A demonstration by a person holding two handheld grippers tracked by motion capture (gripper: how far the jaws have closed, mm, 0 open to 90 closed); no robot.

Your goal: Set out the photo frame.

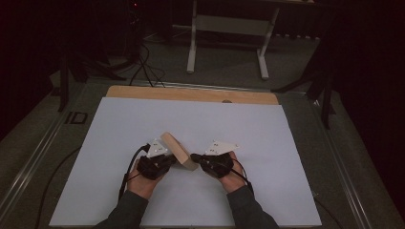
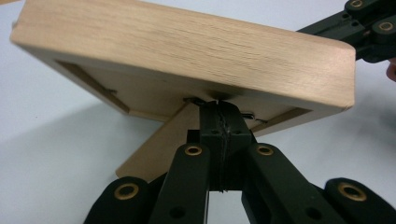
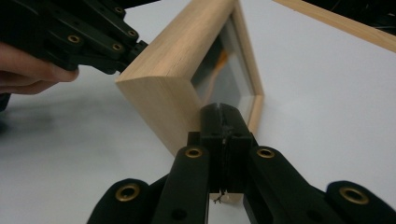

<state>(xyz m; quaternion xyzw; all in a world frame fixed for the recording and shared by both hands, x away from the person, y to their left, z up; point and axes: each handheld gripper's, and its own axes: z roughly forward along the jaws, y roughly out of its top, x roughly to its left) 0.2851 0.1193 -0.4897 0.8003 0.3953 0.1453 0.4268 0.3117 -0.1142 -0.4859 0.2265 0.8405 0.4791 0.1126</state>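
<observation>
1. Sleeves come in from the bottom of the high view, forearms angled inward toward each other, each hand wrapped round a tool.
2. Left tool: held low over the bench, pointing right and slightly away. In the left gripper view its jaws are pressed together with no gap, tips at the back of the frame by a small metal clip; whether they pinch anything there I cannot tell.
3. Right tool: pointing left, tips at the near end of the frame. In the right gripper view its jaws are also closed flat on each other, tips against the lower front edge of the frame, beside the glass.
4. Frame: a pale wooden picture frame near the middle of the bench, between the two tools, standing on one long edge and tilted back. A flat wooden stand leg slants from its back down to the surface.
5. Left hand and right hand rest close to the surface, wrists near the front edge.
6. Bench: a white sheet covers it, with a wooden strip along the far edge. Bare white lies on every side of the frame, widest toward the far and right sides.
</observation>
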